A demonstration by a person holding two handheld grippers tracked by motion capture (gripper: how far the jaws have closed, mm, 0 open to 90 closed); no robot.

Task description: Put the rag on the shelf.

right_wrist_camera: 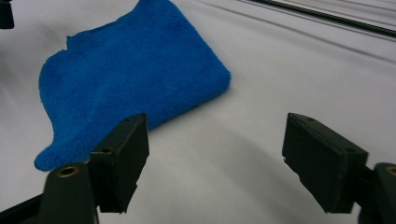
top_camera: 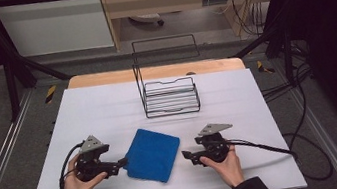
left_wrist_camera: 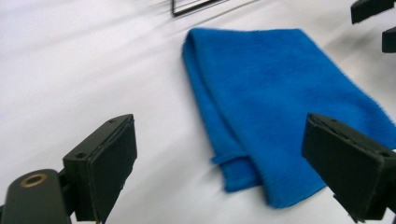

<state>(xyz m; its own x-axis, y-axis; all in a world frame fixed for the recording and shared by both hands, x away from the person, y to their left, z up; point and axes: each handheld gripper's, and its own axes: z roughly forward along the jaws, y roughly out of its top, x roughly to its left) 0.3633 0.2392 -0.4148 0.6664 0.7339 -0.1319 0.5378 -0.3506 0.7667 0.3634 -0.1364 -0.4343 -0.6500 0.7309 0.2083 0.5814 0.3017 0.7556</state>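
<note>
Room: dark around the rig, black frame bars overhead, grey floor, cables looping off to the right of the tabletop [top_camera: 84,117], light wood furniture at the far end.

Tabletop: flat, matte white sheet over a wooden board; the wood shows as a strip along the far edge.

Wire rack [top_camera: 170,90]: thin black wire, open basket shape with a tall back frame, standing upright on the far side of the cloth, well apart from it.

Blue cloth [top_camera: 151,153]: folded into a rough rectangle, fuzzy terry-like pile, soft rounded corners, lying flat on the white sheet at the near middle. A layered fold edge runs down one side in the left gripper view [left_wrist_camera: 280,107].

My left tongs [top_camera: 122,163]: just left of the cloth, tips at its left edge. Jaws open wide, nothing gripped; the cloth's near corner lies ahead between them, pads not pressing on it. Pads are flat, black and blocky.

My right tongs [top_camera: 186,157]: just right of the cloth, near it but apart. Jaws open, bare white sheet between them; the cloth lies ahead and to the left in the right gripper view [right_wrist_camera: 126,74].
</note>
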